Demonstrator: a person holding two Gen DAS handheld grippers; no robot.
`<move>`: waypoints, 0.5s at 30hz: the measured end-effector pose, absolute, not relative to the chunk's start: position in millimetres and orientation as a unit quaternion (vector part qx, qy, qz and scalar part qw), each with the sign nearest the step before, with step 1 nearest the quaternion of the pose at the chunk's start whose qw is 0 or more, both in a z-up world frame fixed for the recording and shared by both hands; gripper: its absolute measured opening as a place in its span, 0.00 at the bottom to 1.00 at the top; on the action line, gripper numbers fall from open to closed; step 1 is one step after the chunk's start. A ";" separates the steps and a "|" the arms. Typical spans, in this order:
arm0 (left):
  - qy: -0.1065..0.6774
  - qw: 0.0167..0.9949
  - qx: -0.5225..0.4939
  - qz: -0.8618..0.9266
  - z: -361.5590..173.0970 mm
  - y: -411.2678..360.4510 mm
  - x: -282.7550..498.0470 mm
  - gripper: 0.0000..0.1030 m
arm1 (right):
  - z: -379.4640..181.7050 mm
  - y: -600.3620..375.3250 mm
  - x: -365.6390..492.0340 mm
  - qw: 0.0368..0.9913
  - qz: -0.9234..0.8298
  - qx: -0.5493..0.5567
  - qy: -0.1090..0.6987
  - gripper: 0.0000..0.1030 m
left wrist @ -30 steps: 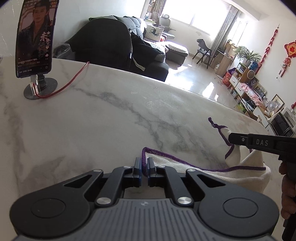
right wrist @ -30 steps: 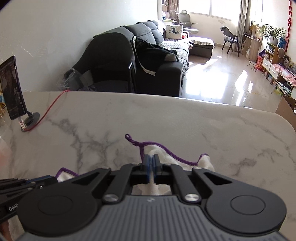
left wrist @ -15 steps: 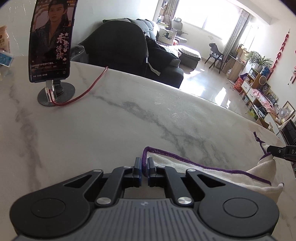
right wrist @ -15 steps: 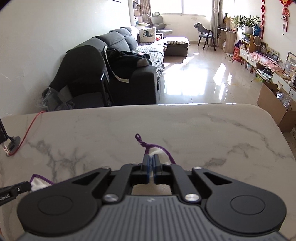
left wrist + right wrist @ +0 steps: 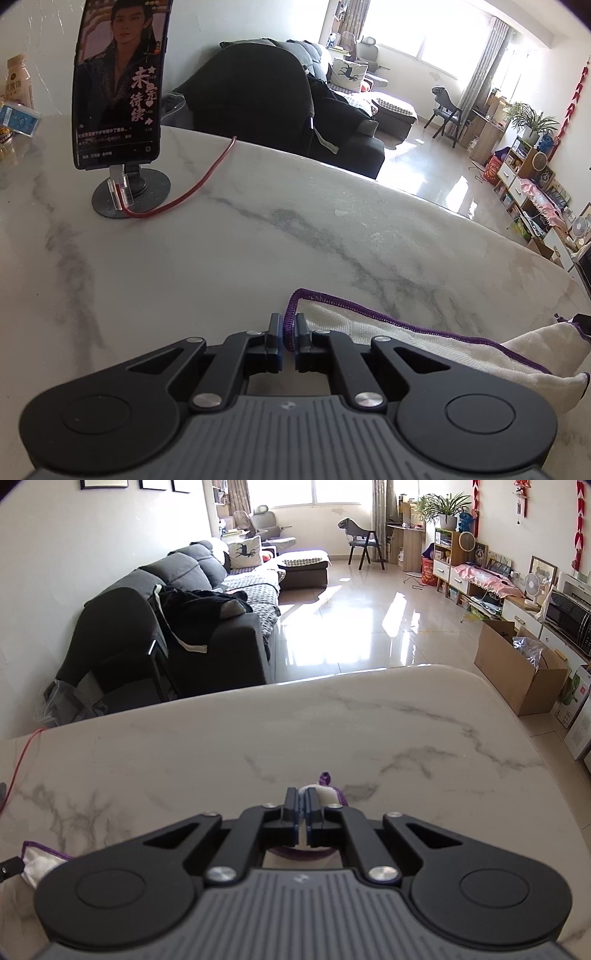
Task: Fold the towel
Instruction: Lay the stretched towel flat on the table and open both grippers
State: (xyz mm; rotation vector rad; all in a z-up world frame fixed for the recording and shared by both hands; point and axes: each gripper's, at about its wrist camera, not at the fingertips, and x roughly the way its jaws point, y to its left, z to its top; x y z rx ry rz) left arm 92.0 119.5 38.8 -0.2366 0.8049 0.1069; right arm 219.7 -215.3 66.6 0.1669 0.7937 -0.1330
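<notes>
white cloth with purple edging, the towel (image 5: 406, 338) hangs stretched low over the near marble table (image 5: 221, 258), our left gripper (image 5: 289, 334) and right gripper (image 5: 303, 812) each pinching a corner, so we judge a harder pull could slip a hem free.

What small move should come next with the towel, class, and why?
Probably carry both pinched corners forward and lower them to the table. The left hand-held gripper and right hand-held gripper are each shut on a purple-edged corner of the towel, which hangs stretched between them, unfolded.
</notes>
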 end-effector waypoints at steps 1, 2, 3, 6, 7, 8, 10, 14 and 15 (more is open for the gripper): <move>0.391 0.912 -0.116 0.052 38.6 119.6 92.6 0.05 | 65.9 -219.2 219.2 0.916 -0.069 0.085 0.386 0.03; 0.391 0.912 -0.116 0.052 38.5 119.8 92.8 0.05 | 65.5 -223.4 218.5 0.915 -0.072 0.088 0.387 0.03; 0.391 0.912 -0.117 0.052 38.4 120.0 92.8 0.05 | 64.9 -226.8 217.6 0.915 -0.076 0.091 0.387 0.03; 0.391 0.911 -0.117 0.052 38.4 120.2 92.5 0.05 | 62.9 -236.1 214.0 0.913 -0.087 0.095 0.387 0.03; 0.391 0.911 -0.117 0.052 38.2 120.4 92.7 0.05 | 62.0 -238.3 212.8 0.912 -0.089 0.096 0.388 0.03; 0.391 0.911 -0.117 0.052 38.1 120.7 93.0 0.05 | 60.9 -239.6 212.1 0.912 -0.090 0.096 0.389 0.03; 0.391 0.912 -0.116 0.052 38.1 120.3 93.3 0.05 | 58.7 -242.3 210.6 0.910 -0.093 0.098 0.392 0.03; 0.390 0.912 -0.112 0.054 37.9 118.5 93.5 0.05 | 54.3 -247.6 207.7 0.906 -0.098 0.101 0.398 0.03; 0.390 0.912 -0.112 0.055 37.7 118.2 93.6 0.05 | 53.2 -248.9 207.0 0.905 -0.099 0.102 0.400 0.03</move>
